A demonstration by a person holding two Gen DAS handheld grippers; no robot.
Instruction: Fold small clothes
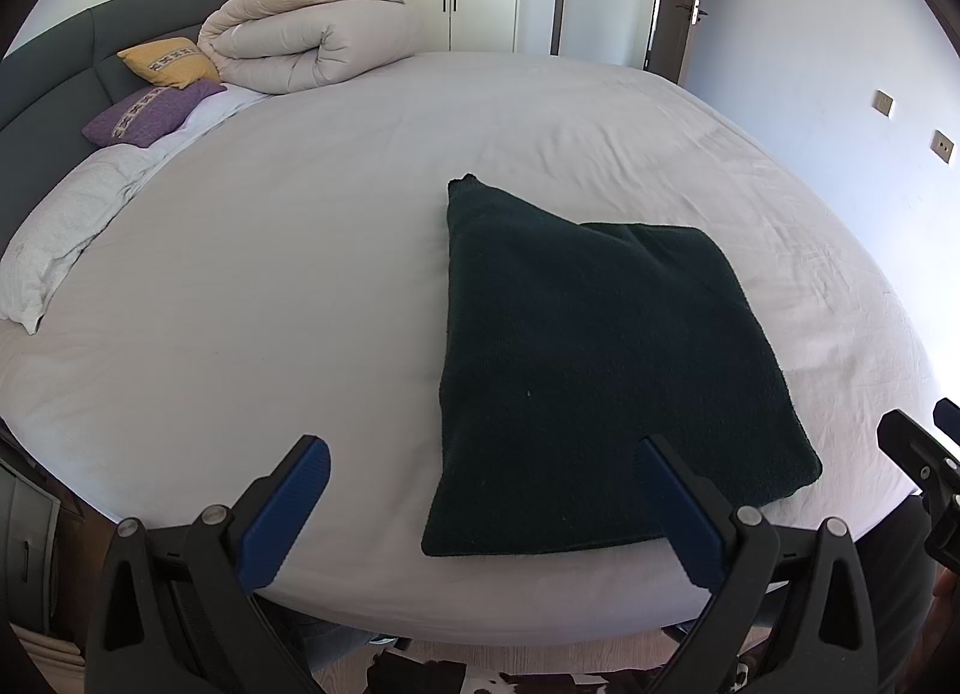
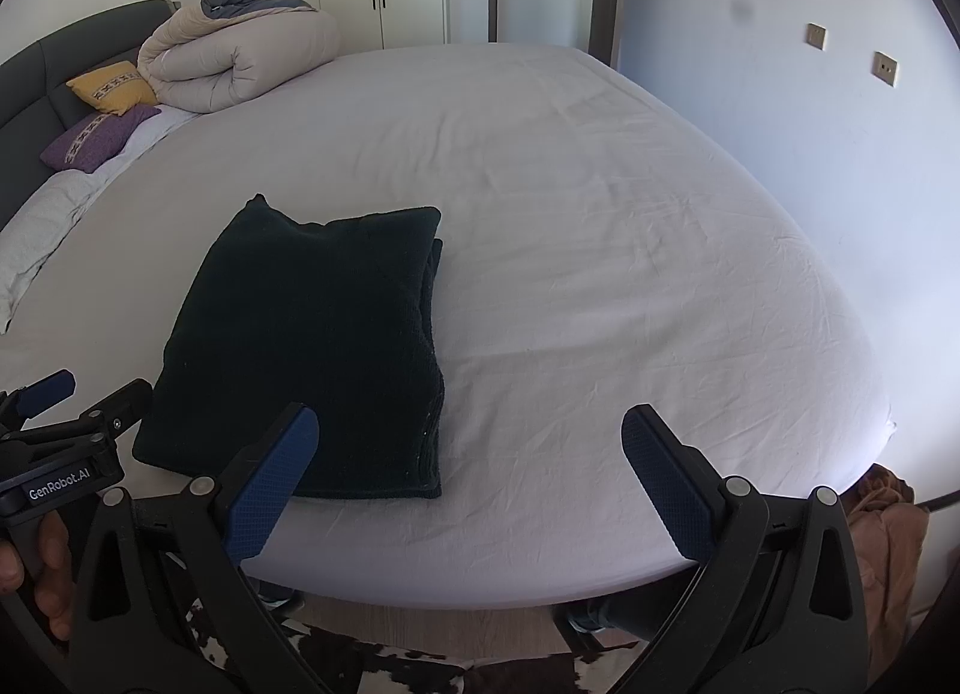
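the dark garment [image 1: 600, 370] lies folded into a thick squarish stack on the bed [image 1: 300, 274], close to the bed's near edge, with one small tip poking out at its far corner. the layered edges show along its right side in the right wrist view, so the fold looks done or nearly done, and the near-edge spot seems chosen to keep it in easy reach.

the left tool [image 1: 486, 505] hangs above the near edge, fingers spread wide and empty, its right finger over the garment's near left corner without gripping. the right tool [image 2: 471, 481] hovers just beside the garment's near right corner, also spread and holding nothing; both look backed off, as if to check the result or set up a last tidy.

farther out, a rolled duvet [image 1: 312, 40], a yellow cushion [image 1: 171, 61] and a purple cushion [image 1: 144, 115] sit at the head of the bed.

readable writing: "genrobot.ai" on the left tool's body in the right wrist view.
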